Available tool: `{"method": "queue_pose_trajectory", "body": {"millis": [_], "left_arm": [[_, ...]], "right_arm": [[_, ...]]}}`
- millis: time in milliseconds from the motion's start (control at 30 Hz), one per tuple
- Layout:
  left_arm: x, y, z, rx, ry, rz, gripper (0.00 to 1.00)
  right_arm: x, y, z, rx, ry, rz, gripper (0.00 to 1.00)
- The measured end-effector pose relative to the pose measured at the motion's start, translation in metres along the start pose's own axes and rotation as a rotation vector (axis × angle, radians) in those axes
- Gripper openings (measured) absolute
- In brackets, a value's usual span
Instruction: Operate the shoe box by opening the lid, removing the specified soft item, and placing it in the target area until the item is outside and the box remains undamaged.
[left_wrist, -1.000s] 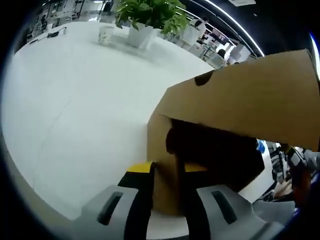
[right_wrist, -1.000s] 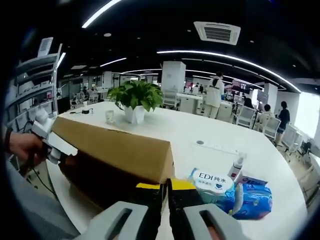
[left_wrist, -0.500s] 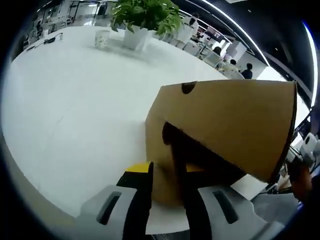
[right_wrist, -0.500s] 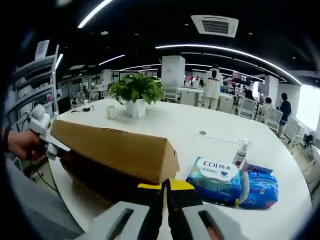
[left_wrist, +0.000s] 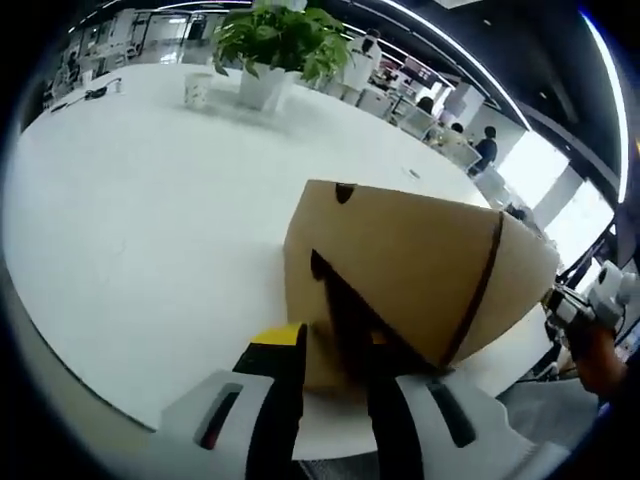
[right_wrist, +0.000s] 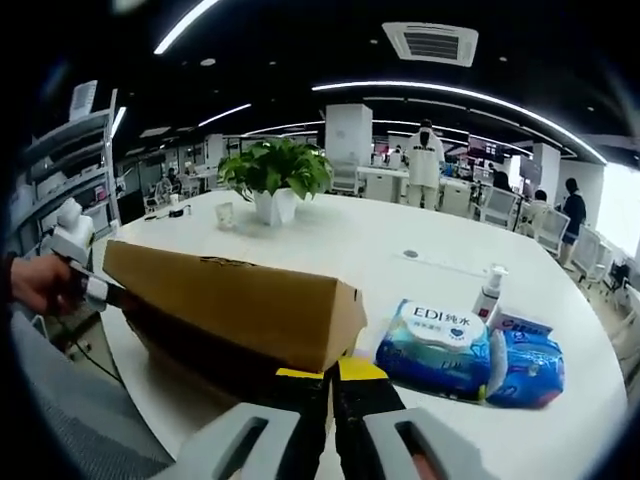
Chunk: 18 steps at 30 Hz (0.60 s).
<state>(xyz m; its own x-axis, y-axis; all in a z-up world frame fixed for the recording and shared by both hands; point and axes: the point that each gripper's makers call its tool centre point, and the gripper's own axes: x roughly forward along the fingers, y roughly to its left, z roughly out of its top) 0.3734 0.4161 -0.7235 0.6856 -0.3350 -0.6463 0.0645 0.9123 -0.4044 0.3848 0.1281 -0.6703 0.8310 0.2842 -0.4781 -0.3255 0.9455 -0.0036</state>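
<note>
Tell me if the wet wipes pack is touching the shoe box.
Apart. The right gripper view shows bare white table between the shoe box's corner and the wet wipes pack lying to its right.

1. This is a big open office.
2. A large round white table (right_wrist: 440, 250) stands in the middle, with a leafy green plant in a white pot (right_wrist: 275, 178) on it.
3. Long bright strip lights (right_wrist: 470, 95) and a square air vent (right_wrist: 430, 42) are in the dark ceiling.
4. People (right_wrist: 425, 155) stand or sit by desks and chairs (right_wrist: 500, 205) far behind.
5. Metal shelves (right_wrist: 60, 170) stand at one side.
</note>
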Motion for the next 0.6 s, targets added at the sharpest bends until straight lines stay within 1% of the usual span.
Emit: {"method": "queue_pose_trajectory", "body": {"millis": [400,600], "left_arm": [[-0.016,0.007,0.001,-0.02,-0.033,-0.004,0.22],[-0.023,0.012,0.0,-0.003,-0.046,0.008,0.22]], "right_arm": [[0.0,0.001,-0.01,0.011,0.022,0.005,0.0],[-0.001,0.001,-0.014,0.012,0.03,0.009,0.0]]}}
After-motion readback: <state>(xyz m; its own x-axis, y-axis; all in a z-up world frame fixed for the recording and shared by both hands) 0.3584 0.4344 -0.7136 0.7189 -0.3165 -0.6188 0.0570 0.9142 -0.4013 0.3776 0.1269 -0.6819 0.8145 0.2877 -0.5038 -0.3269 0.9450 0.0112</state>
